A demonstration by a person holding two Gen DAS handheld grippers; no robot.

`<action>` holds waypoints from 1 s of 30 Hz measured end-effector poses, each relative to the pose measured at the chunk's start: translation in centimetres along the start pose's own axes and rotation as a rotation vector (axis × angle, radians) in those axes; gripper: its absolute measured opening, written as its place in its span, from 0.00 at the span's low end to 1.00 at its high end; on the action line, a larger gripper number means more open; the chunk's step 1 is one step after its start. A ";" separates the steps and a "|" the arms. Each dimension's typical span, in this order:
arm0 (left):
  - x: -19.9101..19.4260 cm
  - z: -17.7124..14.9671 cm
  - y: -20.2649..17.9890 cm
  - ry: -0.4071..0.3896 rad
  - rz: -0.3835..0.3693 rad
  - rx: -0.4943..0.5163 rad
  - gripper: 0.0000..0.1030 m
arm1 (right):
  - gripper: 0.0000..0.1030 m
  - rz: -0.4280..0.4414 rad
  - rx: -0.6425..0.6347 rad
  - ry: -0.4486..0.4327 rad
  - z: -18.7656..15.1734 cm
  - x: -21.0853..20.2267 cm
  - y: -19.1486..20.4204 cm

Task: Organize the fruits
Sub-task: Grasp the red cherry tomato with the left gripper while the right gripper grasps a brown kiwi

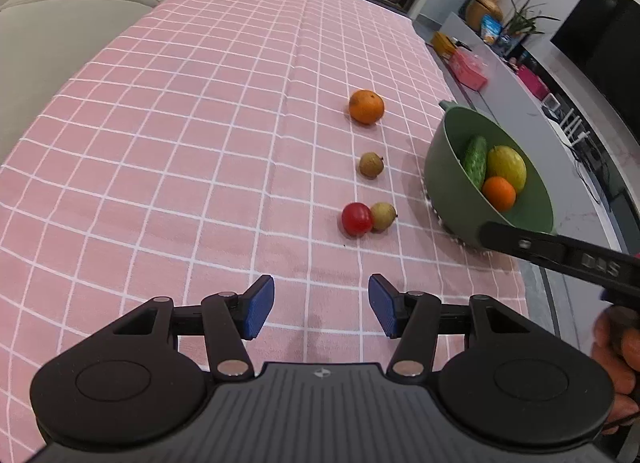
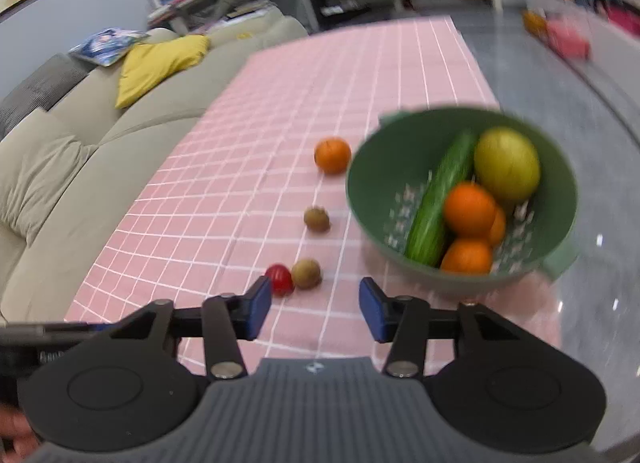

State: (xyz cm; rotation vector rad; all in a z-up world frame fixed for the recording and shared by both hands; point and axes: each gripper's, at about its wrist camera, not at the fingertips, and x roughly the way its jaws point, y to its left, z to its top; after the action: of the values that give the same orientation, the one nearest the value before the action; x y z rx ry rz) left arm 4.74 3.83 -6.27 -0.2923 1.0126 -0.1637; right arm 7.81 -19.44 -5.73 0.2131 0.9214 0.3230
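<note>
On the pink checked tablecloth [image 1: 180, 143] lie an orange [image 1: 366, 106], a small brown fruit [image 1: 371, 165], and a red tomato [image 1: 356, 218] touching another brown fruit [image 1: 383, 216]. A green bowl [image 1: 440, 151] at the cloth's right edge holds a cucumber [image 1: 476, 159], a yellow-green fruit [image 1: 507, 167] and oranges [image 2: 470, 209]. My left gripper [image 1: 321, 305] is open and empty, short of the tomato. My right gripper [image 2: 315, 309] is open and empty, above the cloth near the tomato [image 2: 279, 278], the brown fruit [image 2: 306, 273] and the bowl [image 2: 360, 183].
A beige sofa [image 2: 60, 167] with a yellow cushion [image 2: 160, 63] runs along the table's left side. A grey counter [image 1: 500, 75] with boxes and a plant lies beyond the right edge. The right gripper's arm [image 1: 560, 251] crosses the left wrist view at right.
</note>
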 end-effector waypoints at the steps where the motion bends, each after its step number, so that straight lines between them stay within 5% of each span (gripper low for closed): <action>1: 0.1 -0.1 0.1 0.000 0.000 0.009 0.62 | 0.40 0.002 0.030 0.014 -0.1 0.6 -0.1; 13: 5.2 1.4 -1.7 -0.028 0.072 0.469 0.62 | 0.36 -0.041 0.160 0.071 -0.7 5.4 -0.6; 18: 7.0 1.8 -3.5 -0.020 0.017 0.689 0.61 | 0.36 -0.056 0.211 0.069 -0.8 7.1 -0.7; 30: 9.6 3.1 -4.5 0.016 -0.116 0.840 0.61 | 0.35 -0.032 0.262 0.066 0.2 9.6 -0.6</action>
State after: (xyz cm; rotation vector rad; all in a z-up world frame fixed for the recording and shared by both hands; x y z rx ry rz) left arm 12.41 -2.52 -11.12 0.4184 0.8622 -0.6729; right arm 13.49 -16.56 -13.00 0.4298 1.0305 0.1794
